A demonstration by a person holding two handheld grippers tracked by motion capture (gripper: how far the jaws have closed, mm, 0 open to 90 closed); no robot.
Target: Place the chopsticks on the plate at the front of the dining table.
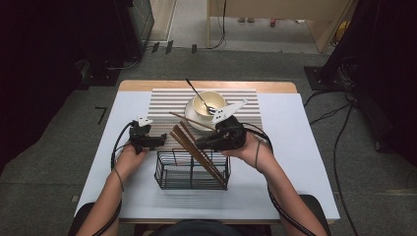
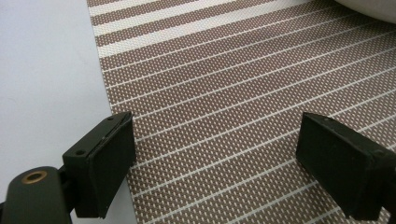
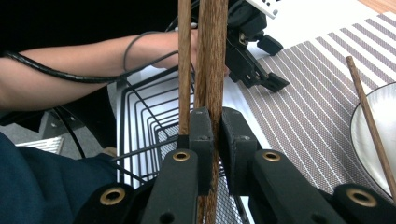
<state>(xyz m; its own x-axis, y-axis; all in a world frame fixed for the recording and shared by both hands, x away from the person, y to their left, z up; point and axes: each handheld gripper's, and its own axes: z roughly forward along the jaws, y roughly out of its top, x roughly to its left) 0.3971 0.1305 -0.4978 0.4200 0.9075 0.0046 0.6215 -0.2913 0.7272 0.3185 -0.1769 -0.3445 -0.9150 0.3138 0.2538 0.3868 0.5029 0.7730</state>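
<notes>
Chopsticks (image 3: 212, 70) pinched by right gripper (image 3: 217, 140) fingers; left gripper (image 2: 215, 163) fingers spread over placemat (image 2: 224, 93).

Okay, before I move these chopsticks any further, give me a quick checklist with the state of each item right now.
1. Right gripper clamped on the chopsticks: ok, jaws closed around them.
2. Every stick inside the jaws: not ok, one stick runs outside the jaw.
3. Chopstick tips inside the wire basket: ok.
4. Left gripper free: ok, open and empty over the striped mat.
5. Stray chopstick collected: not ok, it rests against the plate under the bowl.
</notes>
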